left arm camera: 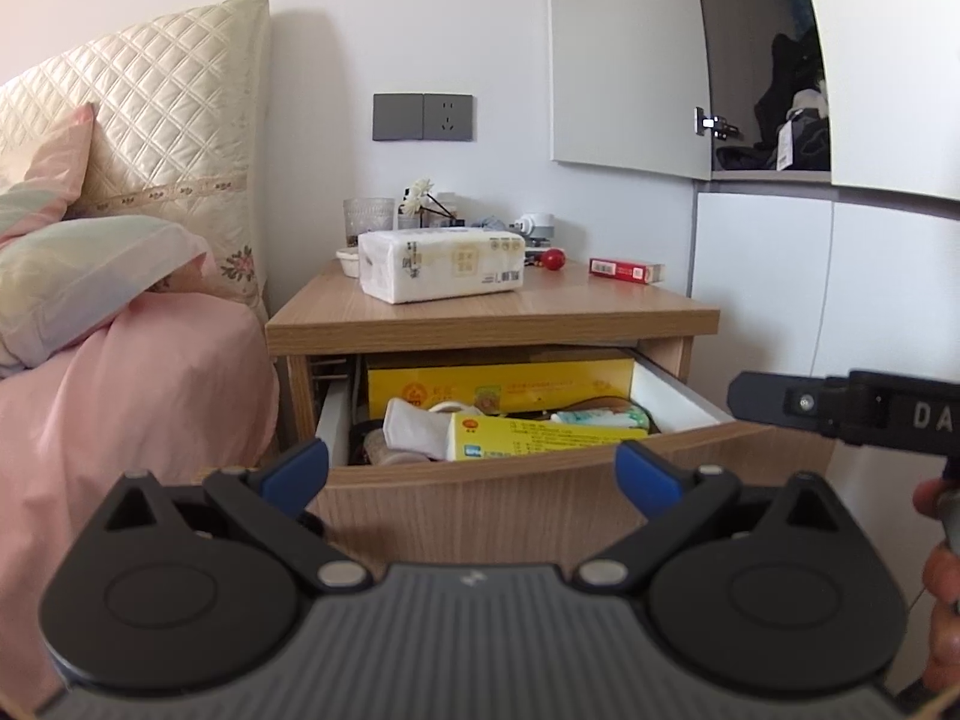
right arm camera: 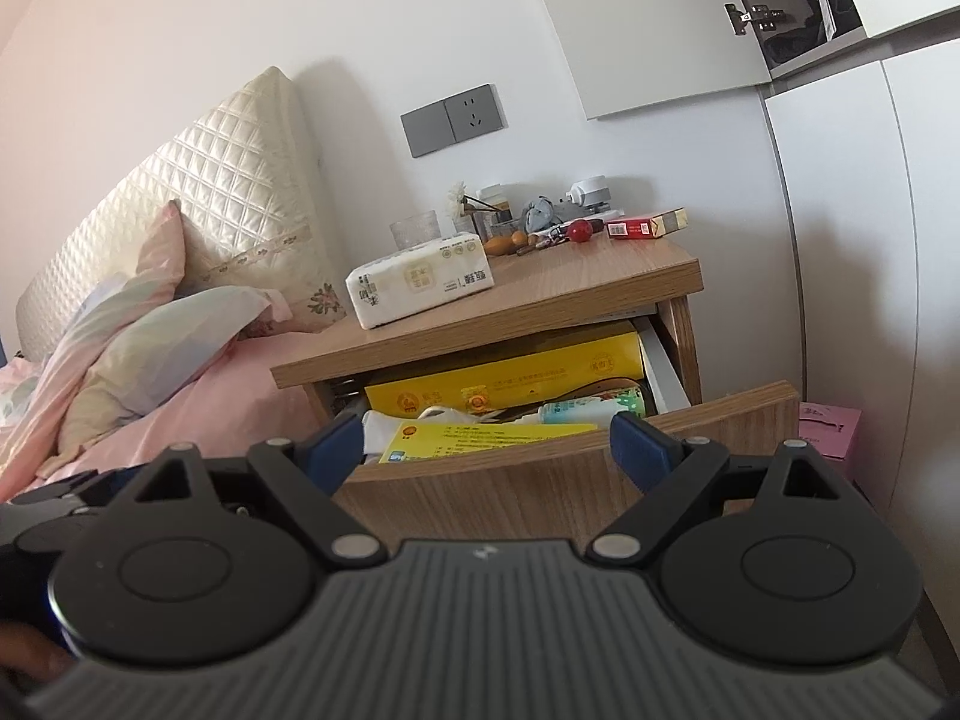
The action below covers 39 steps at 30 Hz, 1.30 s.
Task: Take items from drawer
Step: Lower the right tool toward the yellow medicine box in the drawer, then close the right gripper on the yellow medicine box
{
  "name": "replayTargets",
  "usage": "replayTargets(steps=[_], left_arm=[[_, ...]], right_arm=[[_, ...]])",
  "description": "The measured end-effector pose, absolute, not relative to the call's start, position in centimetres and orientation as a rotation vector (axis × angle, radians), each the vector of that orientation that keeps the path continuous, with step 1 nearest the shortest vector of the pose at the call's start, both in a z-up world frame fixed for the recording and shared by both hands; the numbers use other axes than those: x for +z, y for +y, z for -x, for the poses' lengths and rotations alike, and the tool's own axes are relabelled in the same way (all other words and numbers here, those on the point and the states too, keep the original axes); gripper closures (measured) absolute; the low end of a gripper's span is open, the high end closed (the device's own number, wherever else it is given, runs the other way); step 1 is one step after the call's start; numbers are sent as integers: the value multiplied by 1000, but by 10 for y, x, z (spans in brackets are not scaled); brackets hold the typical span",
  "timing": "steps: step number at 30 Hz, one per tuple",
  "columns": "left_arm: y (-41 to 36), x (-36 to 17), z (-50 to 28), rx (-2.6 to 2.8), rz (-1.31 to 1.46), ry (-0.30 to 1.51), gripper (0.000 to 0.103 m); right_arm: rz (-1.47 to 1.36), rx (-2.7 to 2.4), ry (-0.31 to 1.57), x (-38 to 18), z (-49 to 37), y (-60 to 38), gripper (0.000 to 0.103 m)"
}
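A wooden nightstand (left arm camera: 492, 312) is set between bed (left arm camera: 150, 372) and white wardrobe (left arm camera: 762, 276), its drawer (left arm camera: 540, 480) pulled out (crammed with boxes). A tissue pack (left arm camera: 441, 264) is laid near its top's left edge. Both the left gripper (left arm camera: 474, 471) and right gripper (right arm camera: 489, 444) are held wide open, empty.

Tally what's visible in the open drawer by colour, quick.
Yellow: 2 (large yellow box at the back, smaller yellow box in front)
White: 1 (white pouch)
Green-white: 1 (green-patterned pack)
Total: 4. Other things underneath are too hidden to count.
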<state>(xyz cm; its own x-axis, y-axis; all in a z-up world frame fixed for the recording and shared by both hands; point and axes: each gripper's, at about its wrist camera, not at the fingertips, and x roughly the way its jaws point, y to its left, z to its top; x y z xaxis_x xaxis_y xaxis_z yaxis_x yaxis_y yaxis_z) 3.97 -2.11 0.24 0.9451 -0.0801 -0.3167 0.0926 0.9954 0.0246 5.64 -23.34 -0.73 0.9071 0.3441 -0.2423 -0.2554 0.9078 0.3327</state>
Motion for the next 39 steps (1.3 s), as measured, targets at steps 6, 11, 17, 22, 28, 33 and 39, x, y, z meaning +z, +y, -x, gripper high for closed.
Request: replayTargets(steps=[6, 11, 17, 22, 28, 33, 39], left_arm=[[-21, 5, -36, -77, -46, 303, 0], [-20, 6, -34, -69, -44, 299, 0], [-17, 7, -31, -74, -44, 301, 0], [-10, 8, -29, -77, -32, 298, 0], [-5, 10, -26, -94, -17, 285, 0], [-8, 10, -24, -113, -32, 291, 0], [-11, 8, -22, -136, -44, 296, 0]], right_arm=[[-307, 327, 291, -7, -54, -237, 12], [-290, 315, 295, -7, -55, -238, 12], [-264, 309, 301, -7, -55, -235, 12], [-259, 313, 299, -7, -54, -235, 12], [-246, 392, 321, -4, -61, -231, 12], [-199, 426, 347, 12, -81, -232, 12], [-97, 521, 570, 39, -145, -222, 12]])
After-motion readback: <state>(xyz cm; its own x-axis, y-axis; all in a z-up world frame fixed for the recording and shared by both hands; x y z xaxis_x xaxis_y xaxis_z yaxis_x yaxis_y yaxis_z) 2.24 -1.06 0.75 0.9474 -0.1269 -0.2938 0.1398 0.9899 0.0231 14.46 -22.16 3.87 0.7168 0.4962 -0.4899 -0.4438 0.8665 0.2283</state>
